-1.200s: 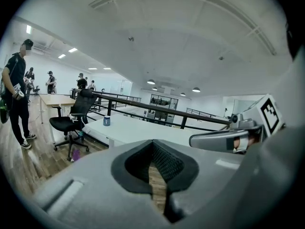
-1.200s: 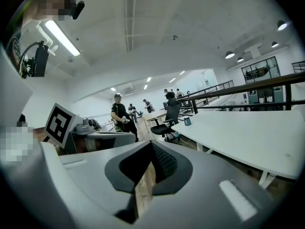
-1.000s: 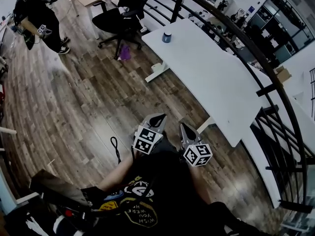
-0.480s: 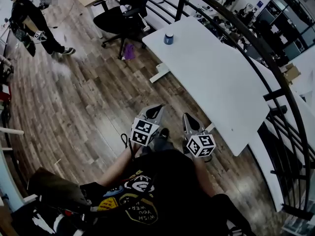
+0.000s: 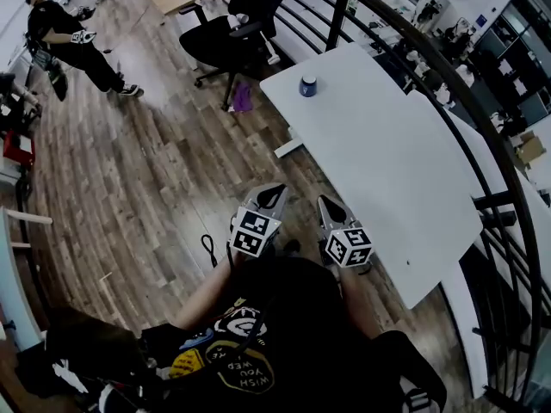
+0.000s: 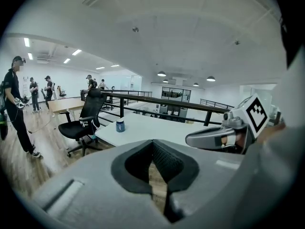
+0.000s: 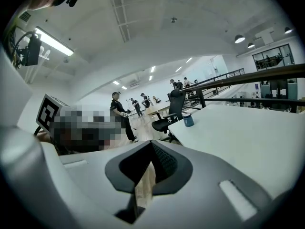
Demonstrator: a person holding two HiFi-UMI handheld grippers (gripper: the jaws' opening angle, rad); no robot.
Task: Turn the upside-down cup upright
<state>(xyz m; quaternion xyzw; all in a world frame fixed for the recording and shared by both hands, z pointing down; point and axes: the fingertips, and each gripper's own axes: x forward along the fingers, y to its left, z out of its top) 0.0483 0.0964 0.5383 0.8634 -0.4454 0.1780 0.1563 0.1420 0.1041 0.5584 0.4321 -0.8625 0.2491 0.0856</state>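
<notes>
A small blue cup (image 5: 308,85) with a pale top stands near the far end of a long white table (image 5: 392,166). It is also small and distant in the left gripper view (image 6: 120,125) and the right gripper view (image 7: 188,120). Both grippers are held side by side above the wooden floor, close to the person's body and short of the table's near corner. My left gripper (image 5: 277,193) is shut with nothing in it (image 6: 153,149). My right gripper (image 5: 324,202) is shut and empty too (image 7: 151,148). The cup is far from both.
A black office chair (image 5: 225,37) stands on the floor beside the table's far end, with a purple object (image 5: 244,98) under it. A dark railing (image 5: 448,84) runs behind the table. A person (image 5: 69,40) stands at the far left. A black cable (image 5: 207,249) lies on the floor.
Both grippers have travelled forward over the floor together with the person, and the white table now lies closer. Their jaws stayed shut.
</notes>
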